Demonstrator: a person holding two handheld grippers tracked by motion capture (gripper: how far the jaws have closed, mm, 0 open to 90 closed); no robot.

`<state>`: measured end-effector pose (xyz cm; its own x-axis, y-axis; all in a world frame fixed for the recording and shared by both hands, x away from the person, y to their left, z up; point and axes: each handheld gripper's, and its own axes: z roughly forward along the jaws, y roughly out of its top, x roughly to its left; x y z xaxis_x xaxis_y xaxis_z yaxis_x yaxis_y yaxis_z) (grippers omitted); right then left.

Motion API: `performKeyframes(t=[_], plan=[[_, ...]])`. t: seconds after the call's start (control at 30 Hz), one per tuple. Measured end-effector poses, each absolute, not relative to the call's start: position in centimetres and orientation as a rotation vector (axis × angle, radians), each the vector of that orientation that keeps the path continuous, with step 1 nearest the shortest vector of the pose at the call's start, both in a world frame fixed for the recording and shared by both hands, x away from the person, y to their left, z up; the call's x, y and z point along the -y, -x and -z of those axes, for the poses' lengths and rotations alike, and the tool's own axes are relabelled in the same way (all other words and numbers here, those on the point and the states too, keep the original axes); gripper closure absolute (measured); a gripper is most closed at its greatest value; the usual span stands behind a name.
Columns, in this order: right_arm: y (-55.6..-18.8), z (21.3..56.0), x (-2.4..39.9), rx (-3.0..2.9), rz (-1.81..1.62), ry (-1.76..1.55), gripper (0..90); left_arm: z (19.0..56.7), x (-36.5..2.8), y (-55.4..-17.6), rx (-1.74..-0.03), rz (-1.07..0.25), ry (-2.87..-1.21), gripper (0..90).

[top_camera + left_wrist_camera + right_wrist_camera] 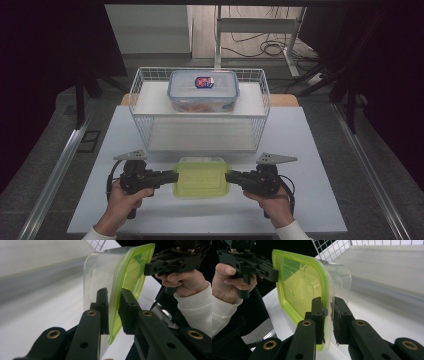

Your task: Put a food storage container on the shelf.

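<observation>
A clear plastic container with a lime-green lid [201, 177] hangs between my two grippers near the table's front, lifted off the white surface. My left gripper [175, 176] is shut on the lid's left rim; in the left gripper view its pads [103, 305] clamp the green lid edge [130, 277]. On the opposite side my right gripper [227, 176] is shut on the right rim, and in the right gripper view its jaws pinch the container [299, 282] at its edge. Each gripper view also shows the other hand and its gripper on the far side.
A white wire basket [145, 90] stands behind, with two shelf levels. On its upper shelf sits a blue-rimmed clear box [203, 91] holding something orange. The white table [300, 150] ends close behind my hands. Metal rails run along both sides of the floor.
</observation>
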<state>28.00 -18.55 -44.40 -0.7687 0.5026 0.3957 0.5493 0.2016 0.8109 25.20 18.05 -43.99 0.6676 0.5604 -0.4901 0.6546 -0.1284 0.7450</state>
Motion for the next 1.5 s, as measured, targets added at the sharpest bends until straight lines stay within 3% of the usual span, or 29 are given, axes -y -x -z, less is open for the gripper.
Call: performKeyframes(t=[0.73, 1.5], plan=[[-30.2, 39.0, 18.6, 2.434, 1.727, 1.015, 79.4, 39.4, -18.3, -28.0, -0.911, 0.074, -1.763, 79.6], [-33.4, 30.3, 17.6, 2.486, 1.823, 0.939, 79.7, 30.7, -19.2, -30.8, -0.864, -0.011, -1.742, 79.5]])
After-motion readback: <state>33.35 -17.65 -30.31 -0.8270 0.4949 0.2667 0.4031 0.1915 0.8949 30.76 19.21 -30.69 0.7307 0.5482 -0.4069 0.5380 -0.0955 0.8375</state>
